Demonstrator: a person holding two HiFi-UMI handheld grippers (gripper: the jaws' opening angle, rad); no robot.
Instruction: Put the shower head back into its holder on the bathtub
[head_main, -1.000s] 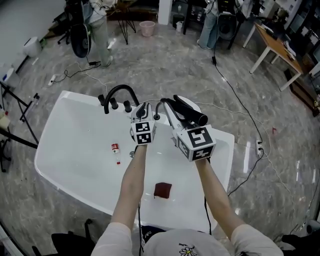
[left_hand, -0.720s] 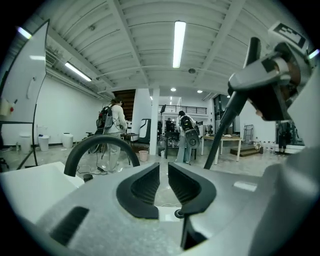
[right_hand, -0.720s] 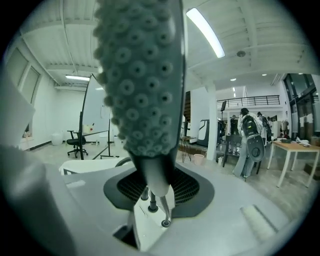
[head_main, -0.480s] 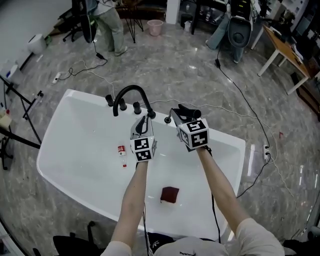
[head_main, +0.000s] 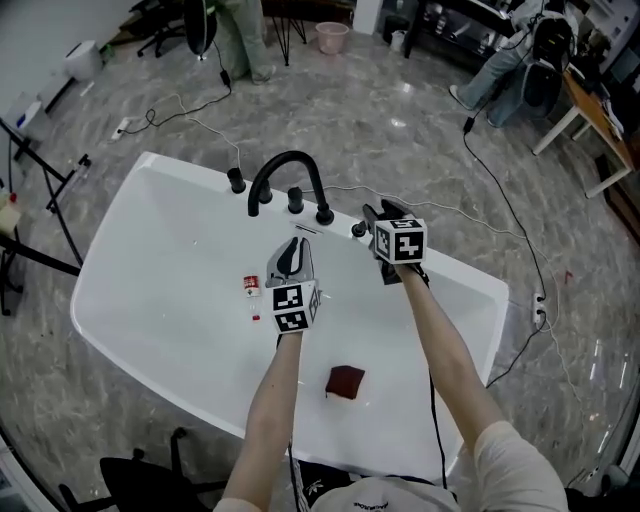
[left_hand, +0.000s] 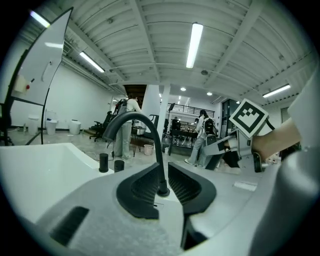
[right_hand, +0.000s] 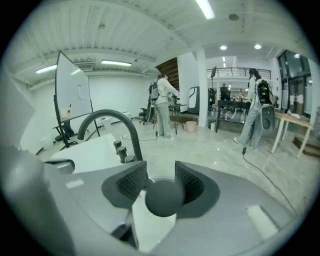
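The black shower head (right_hand: 164, 198) sits between the jaws of my right gripper (right_hand: 160, 186), which is shut on it; its round end faces the camera. In the head view that gripper (head_main: 380, 216) hangs at the bathtub's far rim (head_main: 450, 262), just right of the arched black faucet (head_main: 285, 168), and covers most of the shower head. A small black fitting (head_main: 358, 231) stands on the rim beside it; I cannot tell whether it is the holder. My left gripper (head_main: 293, 252) hovers over the tub, pointing at the faucet (left_hand: 131, 122), jaws slightly apart and holding nothing.
Black knobs (head_main: 295, 201) line the rim by the faucet. A small red-capped bottle (head_main: 250, 286) and a dark red square pad (head_main: 345, 381) lie in the tub. Cables run over the marble floor (head_main: 480, 215). People and chairs stand far behind.
Both hands came down toward the tub. The right gripper with the shower head sank to the far rim beside the faucet. The left gripper drew nearer to me, over the basin.
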